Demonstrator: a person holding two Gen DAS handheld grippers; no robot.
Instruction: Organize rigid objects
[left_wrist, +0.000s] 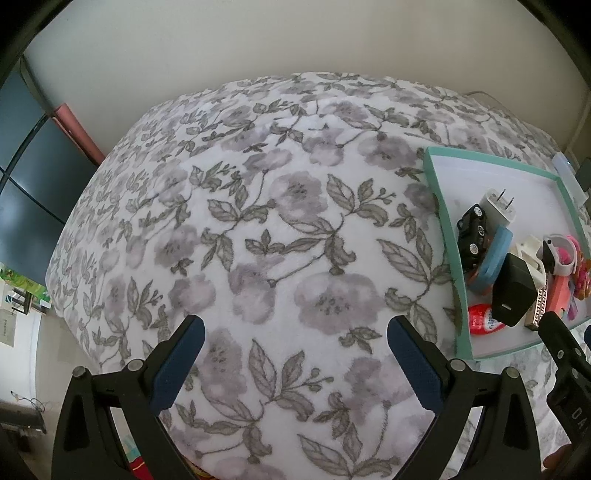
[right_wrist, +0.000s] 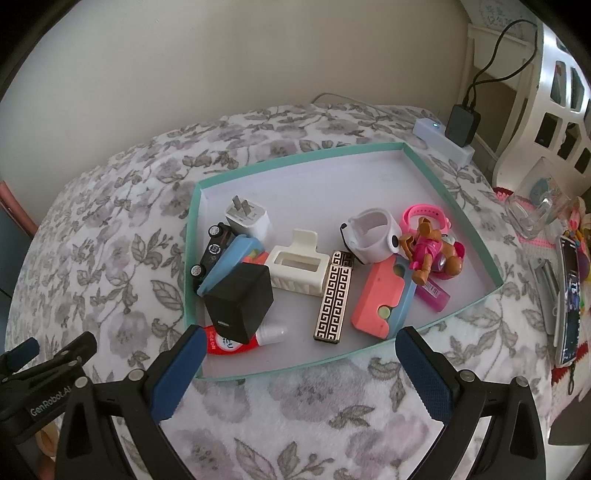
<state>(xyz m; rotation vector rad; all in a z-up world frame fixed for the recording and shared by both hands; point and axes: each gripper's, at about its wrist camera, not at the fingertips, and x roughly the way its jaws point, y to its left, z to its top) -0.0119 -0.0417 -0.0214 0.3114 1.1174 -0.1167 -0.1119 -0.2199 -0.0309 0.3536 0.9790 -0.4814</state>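
Both grippers empty. Left gripper (left_wrist: 295, 354) spread wide over bare floral blanket (left_wrist: 258, 221); right gripper (right_wrist: 301, 363) likewise spread wide, hovering just short of the teal tray's (right_wrist: 354, 151) near rim.

Progress, judged: every loose item in view sits inside the tray, none on the blanket. Gathering looks done; sorting does not. Contents are heaped, not ranged.

Tray contents, right wrist view:
- black charger cube (right_wrist: 240, 299) at 7 o'clock, resting on the red-and-white tube (right_wrist: 236, 341)
- toy car (right_wrist: 210, 253) tipped against the 9 o'clock wall, touching the blue case (right_wrist: 227, 264)
- white plug adapter (right_wrist: 247, 218) just behind them
- cream hair clip (right_wrist: 299, 267) centre; patterned gold-black bar (right_wrist: 332, 299) beside it
- pink-and-blue case (right_wrist: 380, 299) at 5 o'clock, lying over a pink tube (right_wrist: 434, 293)
- white watch (right_wrist: 373, 236), pink band (right_wrist: 424, 214) and toy dog figure (right_wrist: 428, 247) bunched at 3 o'clock; which touch is hard to tell

Room: tray's 12 o'clock half bare, good for spreading things. Blanket wide open at 9 o'clock. Tray walls low. Clutter and a power strip (right_wrist: 439, 142) crowd 2 to 3 o'clock outside the tray
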